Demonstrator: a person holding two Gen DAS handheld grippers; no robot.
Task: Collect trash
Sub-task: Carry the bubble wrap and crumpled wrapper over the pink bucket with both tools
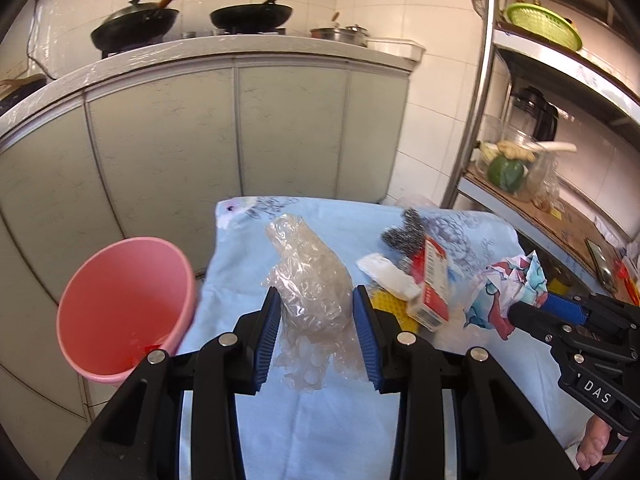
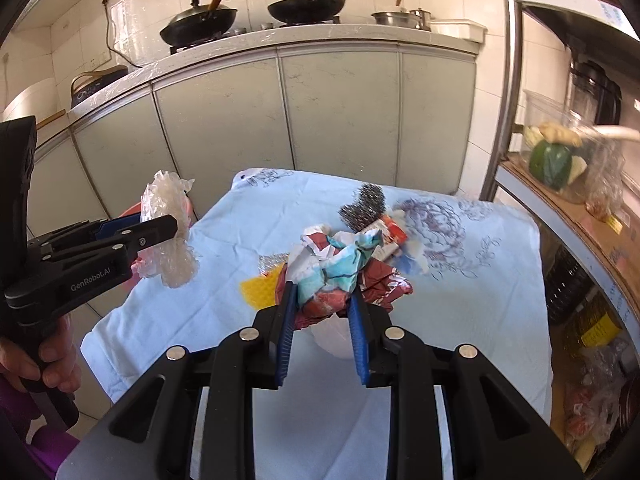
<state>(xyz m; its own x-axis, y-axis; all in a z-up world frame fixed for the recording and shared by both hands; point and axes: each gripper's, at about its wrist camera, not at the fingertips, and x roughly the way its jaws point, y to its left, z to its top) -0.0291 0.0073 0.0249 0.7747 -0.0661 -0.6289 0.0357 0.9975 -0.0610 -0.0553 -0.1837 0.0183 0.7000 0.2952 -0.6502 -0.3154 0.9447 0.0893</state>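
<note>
My left gripper is shut on a crumpled clear plastic wrap and holds it above the left part of the light blue tablecloth. The wrap also shows in the right wrist view. A pink bin stands at the left, below the table edge. My right gripper is shut on a crumpled colourful paper wrapper, which also shows in the left wrist view. A red and white box, a steel scourer and a yellow sponge lie on the cloth.
Pale green kitchen cabinets with woks on the counter stand behind the table. A metal shelf rack with vegetables and jars stands on the right. A white item lies under my right gripper.
</note>
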